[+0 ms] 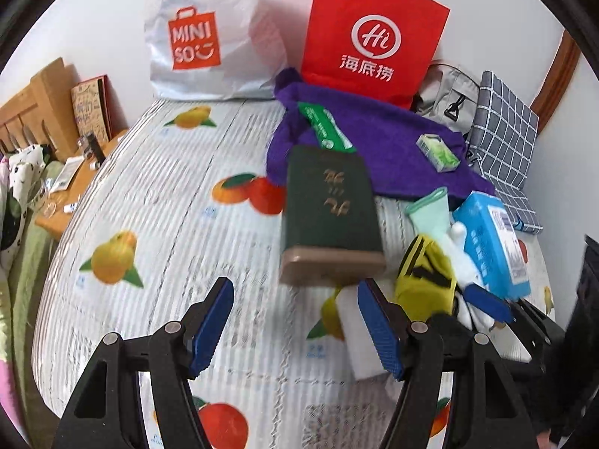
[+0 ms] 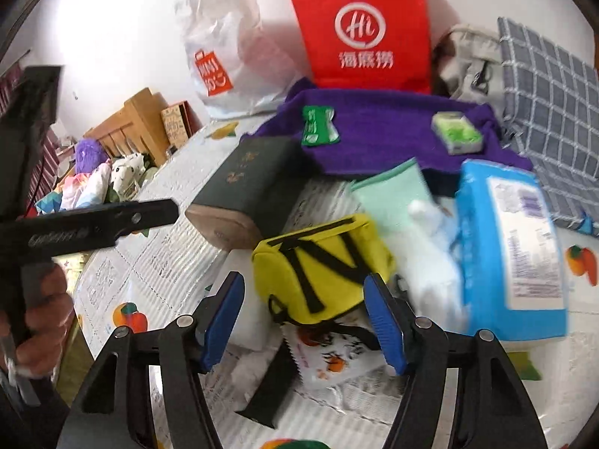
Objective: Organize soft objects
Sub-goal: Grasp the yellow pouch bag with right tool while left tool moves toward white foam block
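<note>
On the fruit-print bed sheet (image 1: 168, 194) lies a pile of things: a yellow pouch with black straps (image 2: 322, 262), a blue tissue pack (image 2: 513, 254), a mint-green cloth (image 2: 393, 194), a purple towel (image 2: 374, 127) and a dark green box (image 2: 247, 187). My right gripper (image 2: 303, 299) is open just in front of the yellow pouch, whose near edge sits between the fingertips without touching the pads. My left gripper (image 1: 295, 318) is open over bare sheet below the dark green box (image 1: 329, 205), with nothing between its fingers. The yellow pouch (image 1: 423, 277) lies to its right.
A red paper bag (image 1: 374, 30) and a white Miniso bag (image 1: 202, 37) stand against the wall at the back. A grey checked cushion (image 1: 505, 142) and a grey backpack (image 1: 449, 101) fill the back right. A wooden bedside table (image 1: 75, 187) stands left of the bed.
</note>
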Available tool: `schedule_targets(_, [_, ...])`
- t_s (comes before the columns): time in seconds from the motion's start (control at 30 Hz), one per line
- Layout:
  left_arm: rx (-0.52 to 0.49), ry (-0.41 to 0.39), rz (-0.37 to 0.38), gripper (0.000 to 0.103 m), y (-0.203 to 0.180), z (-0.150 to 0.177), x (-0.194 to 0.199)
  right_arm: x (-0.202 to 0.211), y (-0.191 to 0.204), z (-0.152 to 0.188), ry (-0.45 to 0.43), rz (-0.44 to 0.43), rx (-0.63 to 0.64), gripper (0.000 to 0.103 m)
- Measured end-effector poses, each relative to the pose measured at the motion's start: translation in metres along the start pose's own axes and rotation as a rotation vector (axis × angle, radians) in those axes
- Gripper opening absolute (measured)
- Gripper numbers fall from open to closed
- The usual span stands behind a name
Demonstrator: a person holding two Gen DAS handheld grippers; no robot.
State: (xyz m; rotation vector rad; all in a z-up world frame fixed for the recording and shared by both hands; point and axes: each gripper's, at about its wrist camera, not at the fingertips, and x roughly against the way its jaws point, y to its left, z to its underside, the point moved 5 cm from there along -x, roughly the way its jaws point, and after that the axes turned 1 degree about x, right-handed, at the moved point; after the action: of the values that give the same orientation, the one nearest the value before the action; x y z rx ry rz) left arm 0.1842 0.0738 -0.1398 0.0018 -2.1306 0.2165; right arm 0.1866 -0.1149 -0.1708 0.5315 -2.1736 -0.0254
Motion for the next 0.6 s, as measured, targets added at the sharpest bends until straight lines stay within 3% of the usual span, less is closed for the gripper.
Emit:
schedule_targets(0.07, [0.006, 0.005, 0.005, 0.067, 0.006, 0.006, -0.001, -0.011, 0.001, 0.001, 0.024, 0.005, -0.004, 0.063])
schedule_targets(0.13, [0.014, 0.015, 0.012, 0.067, 0.011, 0.01, -0.003, -0.018, 0.002, 0.002, 0.039, 0.012, -0.003, 0.049])
schedule_targets(0.17, [0.018, 0.021, 0.017, 0.067, 0.012, 0.012, -0.005, -0.021, 0.004, 0.002, 0.043, 0.0, -0.002, 0.031])
schedule_targets(0.23, [0.026, 0.03, 0.023, 0.067, 0.015, 0.015, -0.008, -0.02, 0.009, 0.002, 0.033, -0.014, 0.011, 0.029])
schedule_targets(0.27, [0.032, 0.037, 0.026, 0.067, 0.017, 0.017, -0.01, -0.017, 0.013, 0.001, 0.021, -0.01, 0.028, 0.018])
schedule_targets(0.6, [0.038, 0.048, 0.03, 0.067, 0.013, 0.028, -0.006, 0.053, 0.019, -0.009, -0.123, 0.009, 0.037, 0.013])
